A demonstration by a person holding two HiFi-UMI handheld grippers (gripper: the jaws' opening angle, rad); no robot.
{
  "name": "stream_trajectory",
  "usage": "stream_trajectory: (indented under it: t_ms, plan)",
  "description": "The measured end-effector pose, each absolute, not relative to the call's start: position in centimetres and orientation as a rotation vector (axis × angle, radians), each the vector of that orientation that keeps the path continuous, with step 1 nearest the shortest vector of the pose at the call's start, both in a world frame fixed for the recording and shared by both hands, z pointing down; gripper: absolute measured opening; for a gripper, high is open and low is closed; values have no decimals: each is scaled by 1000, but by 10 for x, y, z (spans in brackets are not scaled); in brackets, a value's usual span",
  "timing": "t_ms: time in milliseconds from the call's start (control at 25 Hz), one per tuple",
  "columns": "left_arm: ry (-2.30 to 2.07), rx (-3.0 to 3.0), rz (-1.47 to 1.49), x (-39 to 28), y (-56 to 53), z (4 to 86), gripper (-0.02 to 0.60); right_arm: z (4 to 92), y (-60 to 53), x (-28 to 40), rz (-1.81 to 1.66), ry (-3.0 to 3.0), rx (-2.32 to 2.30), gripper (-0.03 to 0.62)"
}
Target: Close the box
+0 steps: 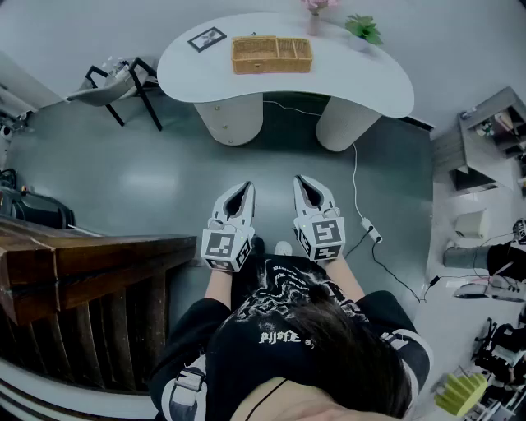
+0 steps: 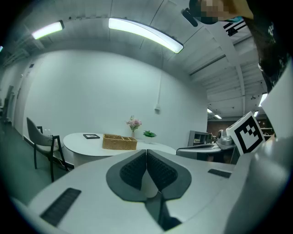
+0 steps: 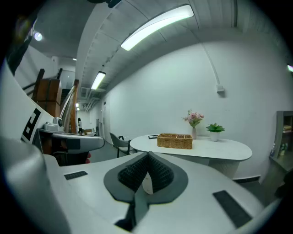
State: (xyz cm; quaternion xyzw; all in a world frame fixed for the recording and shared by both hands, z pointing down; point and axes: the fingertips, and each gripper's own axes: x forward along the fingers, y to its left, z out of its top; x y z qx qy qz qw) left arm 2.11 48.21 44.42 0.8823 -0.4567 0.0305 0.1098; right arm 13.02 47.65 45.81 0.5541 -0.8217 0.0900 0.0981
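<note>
Left tool (image 1: 243, 191) and right tool (image 1: 304, 182), both shut on nothing, well apart from the box (image 1: 271, 54)
The box lies near the middle of the table (image 1: 362, 82). Pushing with shut jaws may slide this light box toward the vase (image 1: 313, 20) instead of closing it.

1. The left gripper (image 1: 245, 191) and the right gripper (image 1: 301, 182) had white moulded shells with dark grey ribbed pads (image 2: 132, 170).
2. Each carried a white cube (image 1: 227, 247) with black square markers.
3. The person wore a black T-shirt (image 1: 283, 316) with white print.
</note>
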Motion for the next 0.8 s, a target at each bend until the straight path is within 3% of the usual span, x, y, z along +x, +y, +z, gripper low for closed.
stream_trajectory:
  t_ms: [800]
  plan:
    - [-1158, 2625, 2, -49, 350, 452, 25, 465, 358, 89, 374, -2321, 1883, 25]
